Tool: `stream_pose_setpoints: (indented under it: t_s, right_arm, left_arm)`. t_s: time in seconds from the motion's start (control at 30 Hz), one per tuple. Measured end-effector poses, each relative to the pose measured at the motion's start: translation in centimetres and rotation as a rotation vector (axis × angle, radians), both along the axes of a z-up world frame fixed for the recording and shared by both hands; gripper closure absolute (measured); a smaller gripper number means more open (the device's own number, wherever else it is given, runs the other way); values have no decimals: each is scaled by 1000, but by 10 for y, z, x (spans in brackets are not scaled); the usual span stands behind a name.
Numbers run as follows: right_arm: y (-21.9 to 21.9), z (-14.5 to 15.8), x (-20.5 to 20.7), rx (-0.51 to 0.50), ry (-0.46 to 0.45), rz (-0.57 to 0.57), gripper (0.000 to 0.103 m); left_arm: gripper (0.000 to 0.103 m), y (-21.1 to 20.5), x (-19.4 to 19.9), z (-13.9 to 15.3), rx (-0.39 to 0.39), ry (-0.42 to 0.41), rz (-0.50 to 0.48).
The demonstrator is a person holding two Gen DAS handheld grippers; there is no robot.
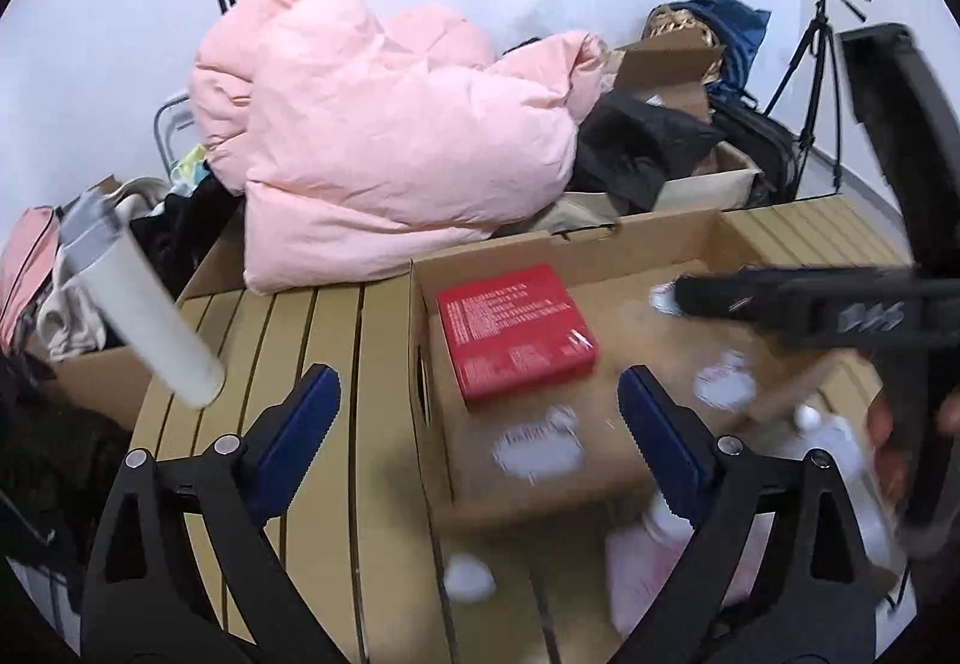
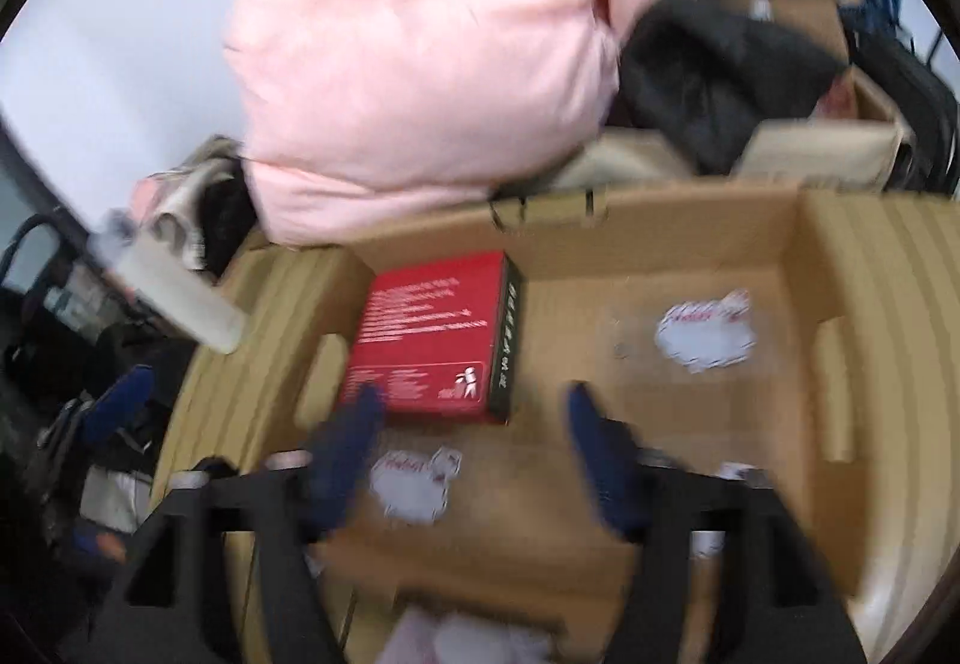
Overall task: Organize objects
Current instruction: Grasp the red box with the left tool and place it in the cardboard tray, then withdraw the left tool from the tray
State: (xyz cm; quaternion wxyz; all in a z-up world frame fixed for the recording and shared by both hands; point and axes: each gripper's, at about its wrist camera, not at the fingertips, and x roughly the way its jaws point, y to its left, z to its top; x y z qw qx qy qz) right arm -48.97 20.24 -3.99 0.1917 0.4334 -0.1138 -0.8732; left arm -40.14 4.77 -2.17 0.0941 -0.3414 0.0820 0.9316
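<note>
**Red box lies in carton as both grippers hang empty above it**

A red box (image 2: 435, 334) is seen lying flat in the left part of an open cardboard carton (image 2: 816, 244) on the slatted surface (image 1: 300, 352). The left gripper (image 1: 474, 424) and right gripper (image 2: 474, 448) are held over the carton, jaws spread wide, nothing between them. A placing step appears finished. Next, another item is likely to be fetched; a white cylinder (image 1: 150, 328) at the left is one candidate, and a wide, level approach would be needed.
</note>
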Motion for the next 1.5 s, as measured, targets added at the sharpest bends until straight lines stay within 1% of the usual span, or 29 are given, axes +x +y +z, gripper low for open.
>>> stream_pose_setpoints:
  t_s: [0.07,0.1,0.13,0.2,0.27,0.33,0.4,0.43,0.47,0.5,0.53,0.57,0.63,0.73,0.8,0.83,0.87,0.97,1.0,1.03,1.1,1.13,1.17,1.2,1.27,1.3,1.37,1.43,1.5]
  right_arm:
    - [15,22,29,20,45,13,18]
    - [24,31,43,38,60,11,18]
    - [35,44,62,59,84,6,18]
    - [49,64,96,84,137,-2,18]
    - [66,83,135,86,194,1,18]
    - [81,97,174,30,231,26,18]
    - [90,97,207,-56,280,66,4]
    - [91,87,220,-82,278,80,0]
    - [89,75,228,-59,229,100,0]
    - [84,58,232,11,136,125,0]
    - [81,35,237,72,50,110,0]
    - [84,20,244,81,7,84,0]
    - [97,-8,258,19,-84,26,0]
    - [112,-33,277,-8,-171,-77,0]
    - [113,-41,290,-44,-190,-79,0]
    - [109,-42,299,-28,-189,-75,0]
    - [104,-41,306,8,-174,-75,0]
    - [89,-19,340,148,-46,-89,0]
    - [85,-6,351,187,33,-97,0]
    - [83,14,367,223,173,-112,0]
    - [85,35,394,308,413,-125,0]
    - [85,36,395,331,433,-106,0]
    - [84,30,389,350,393,-73,0]
    - [87,24,383,363,346,-76,0]
    - [95,10,379,336,319,-135,0]
    - [97,4,378,303,318,-141,0]
    - [97,-5,375,269,310,-120,0]
    - [94,-15,362,274,274,-91,0]
    - [91,-24,346,296,234,-100,0]
  left_arm:
    - [8,-7,25,14,-1,12,37]
    - [2,-11,44,25,-26,24,82]
    - [0,-14,57,31,-46,26,115]
    - [0,-24,86,44,-86,26,184]
    - [0,-30,110,54,-91,36,215]
    - [0,-38,139,70,-61,61,241]
    - [0,-44,171,80,21,144,257]
    - [0,-45,183,78,62,177,275]
    - [0,-45,193,70,94,188,296]
    - [0,-41,202,56,105,143,298]
    - [0,-37,205,45,90,84,274]
    - [0,-32,207,35,73,23,242]
    - [0,-21,223,11,50,-56,201]
    - [0,-12,245,-2,30,-68,183]
    - [0,-9,259,-6,11,-62,165]
    - [0,-7,264,-7,2,-62,162]
    - [0,-4,269,-8,-4,-64,151]
    - [0,5,273,-3,-28,-92,124]
    - [0,6,275,1,-34,-89,115]
    - [0,6,276,2,-25,-81,113]
    - [0,4,278,0,3,-77,110]
    - [0,4,278,-4,17,-83,103]
    - [0,3,277,-6,27,-87,104]
    - [0,2,275,-9,40,-91,111]
    - [0,-1,271,-18,78,-107,101]
    - [0,-1,268,-25,99,-130,67]
    - [0,4,262,-35,96,-171,34]
    - [0,10,255,-41,105,-169,32]
    - [1,19,242,-46,120,-149,-12]
